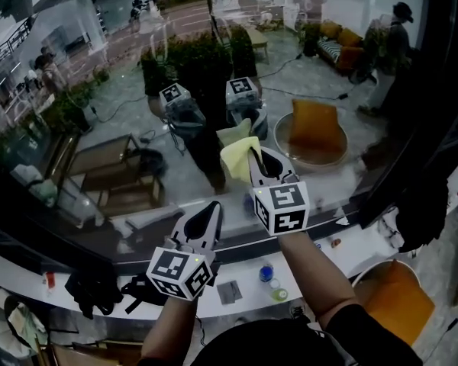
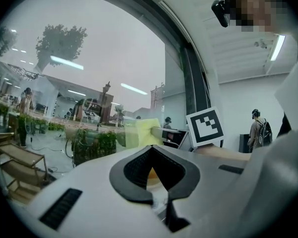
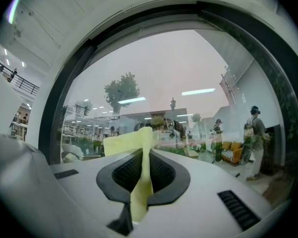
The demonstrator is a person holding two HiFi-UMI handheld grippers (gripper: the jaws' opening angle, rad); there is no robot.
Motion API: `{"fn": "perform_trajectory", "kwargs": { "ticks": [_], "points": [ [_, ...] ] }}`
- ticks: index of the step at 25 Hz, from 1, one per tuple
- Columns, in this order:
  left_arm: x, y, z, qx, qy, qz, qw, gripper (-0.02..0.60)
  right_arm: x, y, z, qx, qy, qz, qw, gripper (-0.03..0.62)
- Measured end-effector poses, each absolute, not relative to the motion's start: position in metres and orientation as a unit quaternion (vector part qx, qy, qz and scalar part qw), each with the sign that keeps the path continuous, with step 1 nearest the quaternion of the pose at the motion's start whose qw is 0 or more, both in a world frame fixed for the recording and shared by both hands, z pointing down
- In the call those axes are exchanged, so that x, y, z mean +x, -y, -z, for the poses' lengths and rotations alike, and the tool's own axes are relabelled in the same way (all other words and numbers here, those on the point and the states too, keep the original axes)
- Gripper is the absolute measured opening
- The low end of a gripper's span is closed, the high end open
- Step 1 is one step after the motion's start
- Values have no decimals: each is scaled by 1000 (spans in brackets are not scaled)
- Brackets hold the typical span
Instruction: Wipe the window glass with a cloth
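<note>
The window glass (image 1: 99, 90) fills the head view, and I see both grippers mirrored in it. A yellow cloth (image 1: 240, 155) is pinched in my right gripper (image 1: 253, 158), which is shut on it and holds it up at the pane. In the right gripper view the cloth (image 3: 139, 167) runs between the pads and fans out above the right gripper (image 3: 148, 150) in front of the glass (image 3: 164, 73). My left gripper (image 1: 214, 210) sits lower and to the left, shut, with nothing in it. The left gripper view shows the left gripper (image 2: 151, 150) with the cloth (image 2: 139, 133) beyond it.
A dark curved window frame (image 1: 412, 151) runs down the right and along the bottom of the pane. Below it a white sill (image 1: 343, 242) carries small caps (image 1: 267, 273), a grey card (image 1: 229, 290) and a black bundle (image 1: 91, 288). An orange seat (image 1: 397, 300) stands at lower right.
</note>
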State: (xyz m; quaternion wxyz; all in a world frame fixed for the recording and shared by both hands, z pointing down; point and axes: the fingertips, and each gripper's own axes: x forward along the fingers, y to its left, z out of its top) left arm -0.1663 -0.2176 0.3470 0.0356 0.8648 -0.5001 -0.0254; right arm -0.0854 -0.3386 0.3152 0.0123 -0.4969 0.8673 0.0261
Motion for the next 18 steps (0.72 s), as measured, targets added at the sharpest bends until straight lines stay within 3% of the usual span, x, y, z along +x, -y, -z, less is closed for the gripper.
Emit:
{"fn": "perform_trajectory", "kwargs": {
  "ticks": [18],
  "points": [
    [-59,248,-349,886,461,0,41,5,54,365,-316,-545,-838,-19,25,40]
  ]
}}
